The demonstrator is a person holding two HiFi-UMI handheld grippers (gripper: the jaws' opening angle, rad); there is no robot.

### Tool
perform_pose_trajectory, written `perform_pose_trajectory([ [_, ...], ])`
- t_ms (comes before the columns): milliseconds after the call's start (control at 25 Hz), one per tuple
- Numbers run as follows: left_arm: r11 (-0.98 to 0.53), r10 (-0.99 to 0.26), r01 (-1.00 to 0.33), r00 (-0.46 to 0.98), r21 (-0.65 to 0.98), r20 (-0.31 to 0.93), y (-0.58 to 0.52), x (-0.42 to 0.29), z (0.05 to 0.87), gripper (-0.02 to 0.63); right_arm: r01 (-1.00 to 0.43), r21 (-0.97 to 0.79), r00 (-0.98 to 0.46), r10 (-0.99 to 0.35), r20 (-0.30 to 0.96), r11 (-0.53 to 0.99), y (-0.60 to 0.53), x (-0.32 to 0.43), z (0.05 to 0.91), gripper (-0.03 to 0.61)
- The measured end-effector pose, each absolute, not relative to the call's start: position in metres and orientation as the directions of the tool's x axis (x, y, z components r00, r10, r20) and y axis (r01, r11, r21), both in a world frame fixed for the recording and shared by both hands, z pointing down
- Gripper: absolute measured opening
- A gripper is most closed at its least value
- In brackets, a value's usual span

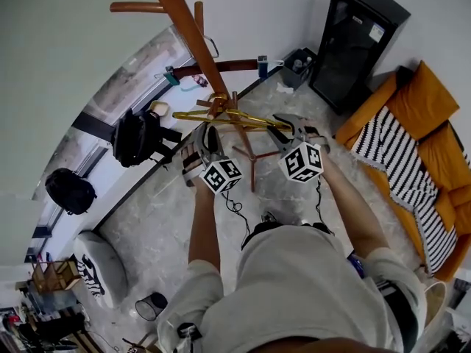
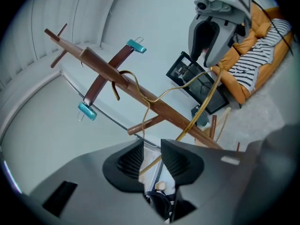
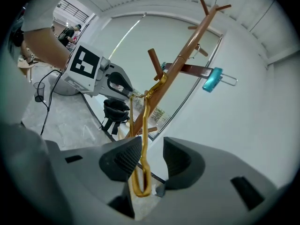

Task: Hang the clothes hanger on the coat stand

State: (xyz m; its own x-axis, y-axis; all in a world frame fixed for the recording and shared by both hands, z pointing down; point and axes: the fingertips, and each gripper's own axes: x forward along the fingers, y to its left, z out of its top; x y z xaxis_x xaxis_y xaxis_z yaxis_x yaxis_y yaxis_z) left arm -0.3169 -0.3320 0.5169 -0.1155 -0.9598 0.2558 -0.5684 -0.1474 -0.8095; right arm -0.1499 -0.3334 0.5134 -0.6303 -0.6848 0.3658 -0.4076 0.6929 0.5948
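Observation:
The gold wire hanger (image 1: 221, 116) sits with its hook over a peg of the wooden coat stand (image 1: 188, 24), level across the pole. My left gripper (image 1: 208, 140) is at its left end and my right gripper (image 1: 288, 129) at its right end. In the left gripper view the hanger (image 2: 140, 90) runs down from the stand (image 2: 159, 106) into the open left gripper (image 2: 152, 146), with a gap to the right pad. In the right gripper view the hanger's end loop (image 3: 142, 172) hangs loose inside the open right gripper (image 3: 151, 144), below the stand (image 3: 183, 55).
A wooden hanger with teal clips (image 1: 221, 66) hangs higher on the stand. A black backpack (image 1: 136, 138) leans by the window wall. A black cabinet (image 1: 357, 43) and an orange sofa with a striped blanket (image 1: 412, 145) stand to the right. A white pouffe (image 1: 99, 267) sits lower left.

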Motion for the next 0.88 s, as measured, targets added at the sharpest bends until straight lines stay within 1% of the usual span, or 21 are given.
perform_pose_trajectory([
  [280,-0.142,-0.958,-0.693,-0.082,-0.706,0.273,-0.315,-0.305,0.519,0.104,-0.457,0.542,-0.652,-0.68,0.336,0.705,-0.318,-0.138,0.51,0.14],
  [400,-0.138,-0.957,-0.777,-0.054,-0.614,0.284,-0.307,-0.297,0.521,0.104,-0.499,0.484,-0.666,-0.676,0.315,0.718,-0.312,-0.13,0.507,0.14],
  [520,-0.118,-0.961,-0.852,-0.032,-0.511,0.276,-0.298,-0.29,0.518,0.104,-0.57,0.39,-0.687,-0.68,0.257,0.723,-0.304,-0.122,0.498,0.137],
  [680,-0.101,-0.969,-0.911,-0.001,-0.399,0.247,-0.282,-0.274,0.508,0.104,-0.671,0.249,-0.682,-0.713,0.161,0.698,-0.294,-0.105,0.484,0.086],
  [800,-0.112,-0.973,-0.946,0.042,-0.305,0.227,-0.268,-0.259,0.497,0.103,-0.717,0.175,-0.662,-0.738,0.133,0.675,-0.287,-0.09,0.478,0.058],
  [880,-0.136,-0.975,-0.963,0.089,-0.231,0.203,-0.257,-0.245,0.482,0.089,-0.735,0.153,-0.65,-0.751,0.119,0.661,-0.28,-0.08,0.472,0.038],
])
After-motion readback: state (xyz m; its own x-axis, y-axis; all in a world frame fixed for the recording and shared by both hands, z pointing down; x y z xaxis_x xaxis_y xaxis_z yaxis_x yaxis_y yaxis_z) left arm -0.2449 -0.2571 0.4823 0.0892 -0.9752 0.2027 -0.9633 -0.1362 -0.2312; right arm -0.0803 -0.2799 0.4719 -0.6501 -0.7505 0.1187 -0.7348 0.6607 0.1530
